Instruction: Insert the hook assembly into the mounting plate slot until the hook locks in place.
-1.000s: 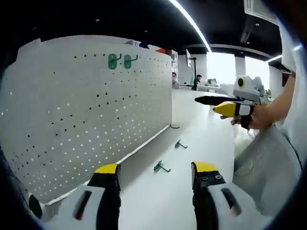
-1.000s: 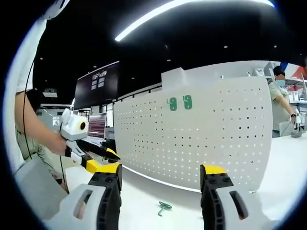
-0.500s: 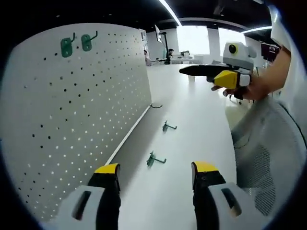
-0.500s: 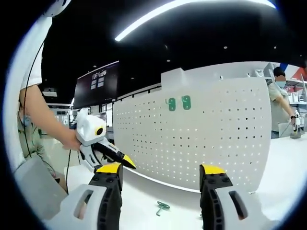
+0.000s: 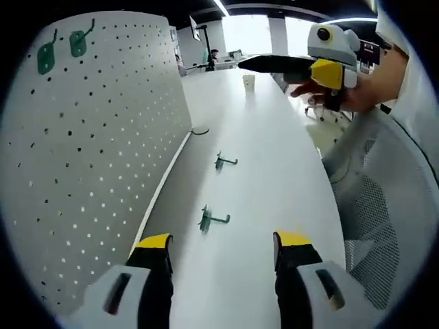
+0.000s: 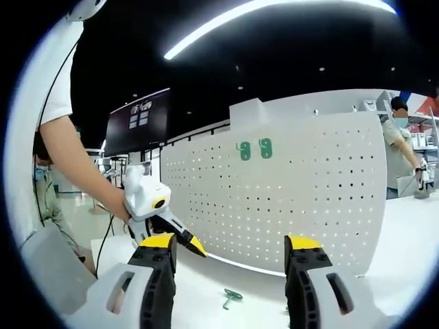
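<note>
Green plastic on white: two loose hooks lie on the table (image 5: 274,178) beside the perforated mounting plate (image 5: 96,137), which stands upright along the table's left edge in the left gripper view. My left gripper (image 5: 219,257) points down the length of the table with its yellow-tipped jaws spread wide and holding nothing. The near hook (image 5: 209,220) lies straight ahead, between the lines of the two jaws and slightly toward the left one, its back plate turned to the board and its prong reaching right across the table, crosswise to my approach. The far hook (image 5: 223,162) lies the same way, farther along. Two more hooks (image 5: 62,49) already hang side by side high on the plate.

My right gripper (image 5: 312,68) is held above the far end of the table, well apart from both loose hooks, so I judge the left hand the nearer for the pick. In the right gripper view its own jaws (image 6: 230,264) also stand wide and empty, facing the plate, with one hook (image 6: 231,297) on the table low between them.
</note>
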{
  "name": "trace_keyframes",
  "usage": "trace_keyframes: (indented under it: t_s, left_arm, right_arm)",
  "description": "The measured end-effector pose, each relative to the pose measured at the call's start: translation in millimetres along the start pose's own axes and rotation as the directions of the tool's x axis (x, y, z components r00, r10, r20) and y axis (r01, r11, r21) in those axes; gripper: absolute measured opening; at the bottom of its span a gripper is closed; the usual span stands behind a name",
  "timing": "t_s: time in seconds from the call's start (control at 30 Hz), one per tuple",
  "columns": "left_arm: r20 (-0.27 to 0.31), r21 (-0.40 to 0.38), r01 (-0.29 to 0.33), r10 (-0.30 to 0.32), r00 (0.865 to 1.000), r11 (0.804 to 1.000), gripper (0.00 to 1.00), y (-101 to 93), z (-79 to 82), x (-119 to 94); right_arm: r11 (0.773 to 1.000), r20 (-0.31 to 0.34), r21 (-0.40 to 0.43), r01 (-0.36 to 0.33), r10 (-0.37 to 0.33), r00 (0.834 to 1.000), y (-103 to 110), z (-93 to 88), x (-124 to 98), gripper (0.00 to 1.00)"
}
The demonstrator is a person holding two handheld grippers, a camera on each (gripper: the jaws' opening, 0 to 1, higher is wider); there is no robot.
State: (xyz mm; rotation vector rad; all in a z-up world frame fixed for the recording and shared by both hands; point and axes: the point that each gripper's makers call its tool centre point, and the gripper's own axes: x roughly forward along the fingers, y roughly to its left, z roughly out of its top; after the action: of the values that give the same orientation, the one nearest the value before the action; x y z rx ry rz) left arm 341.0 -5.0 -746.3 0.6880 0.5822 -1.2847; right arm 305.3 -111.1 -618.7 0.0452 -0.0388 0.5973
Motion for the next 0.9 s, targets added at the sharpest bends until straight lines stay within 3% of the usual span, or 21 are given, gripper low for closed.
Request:
trace_keyframes:
  t_s: [0.17,0.57,0.9]
  left_arm:
    - [-0.029,0.006,0.035,-0.035,0.999,0.999,0.61,0.7,-4.0,9.0]
    - [-0.122,0.101,0.142,-0.129,0.984,0.985,0.59,-3.7,-9.7,38.5]
    - [-0.177,0.126,0.175,-0.151,0.972,0.976,0.59,9.3,-10.7,56.2]
  right_arm:
    - [1.000,0.002,0.006,0.005,-0.005,1.000,-1.4,0.1,-0.8,0.61]
    - [1.000,-0.005,-0.001,-0.003,0.003,1.000,0.9,-0.8,-0.8,0.61]
    - [1.000,-0.003,0.020,0.021,-0.021,1.000,-5.9,-1.5,-2.7,0.60]
